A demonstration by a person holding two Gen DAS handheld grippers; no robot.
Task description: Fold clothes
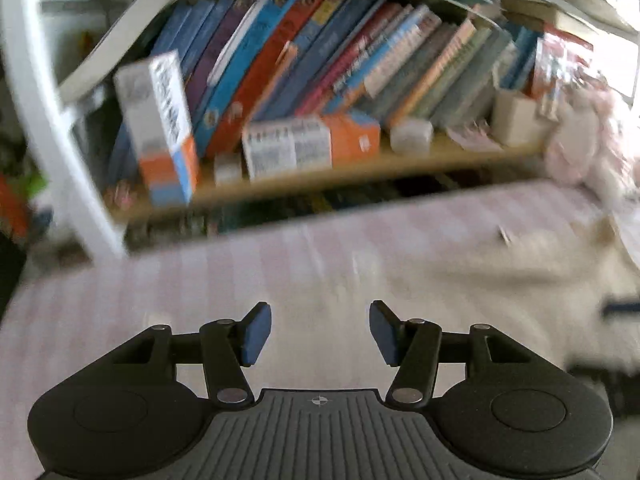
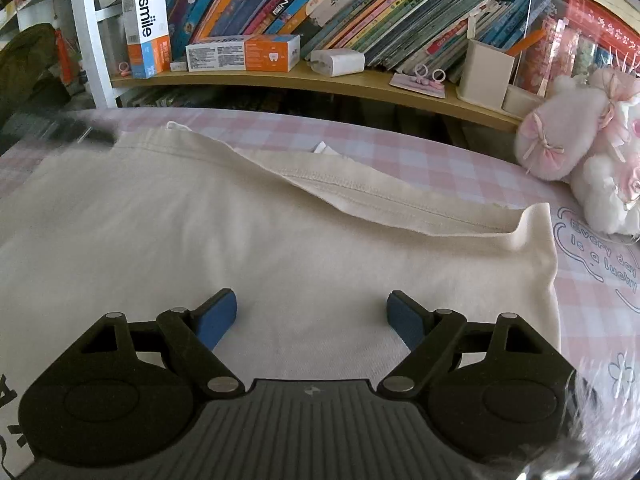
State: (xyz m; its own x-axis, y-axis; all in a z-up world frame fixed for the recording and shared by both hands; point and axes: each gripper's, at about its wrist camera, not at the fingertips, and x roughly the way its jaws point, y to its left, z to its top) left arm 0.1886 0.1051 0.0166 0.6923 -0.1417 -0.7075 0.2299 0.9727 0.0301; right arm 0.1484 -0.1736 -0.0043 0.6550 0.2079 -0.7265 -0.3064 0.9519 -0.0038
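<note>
So the cream garment [image 2: 248,220] is spread flat on the pink checked bedspread [image 2: 500,152], filling most of the right wrist view. Its long axis runs left to right across that picture, with the stitched hem [image 2: 380,196] turned back along the far side, toward the bookshelf [image 2: 280,80].

The right gripper [image 2: 312,316] hangs directly over the cloth, tilted down and forward, jaws spread wide with nothing pinched; bare fabric shows between the blue pads [image 2: 218,316]. The garment's right corner [image 2: 536,220] sits ahead and to the right of those jaws, so that looks like the nearest thing to grab for a fold.

The left gripper [image 1: 320,332] is a different story. Its view is smeared with motion blur, and it's over striped-looking bedspread, with the garment's pale edge [image 1: 460,264] off to its right and a bit ahead. Jaws released there too, roughly half spread, nothing between them.

Judging by that, the right hand is way closer to the cloth, and the left would need to swing right to reach an edge.
</note>
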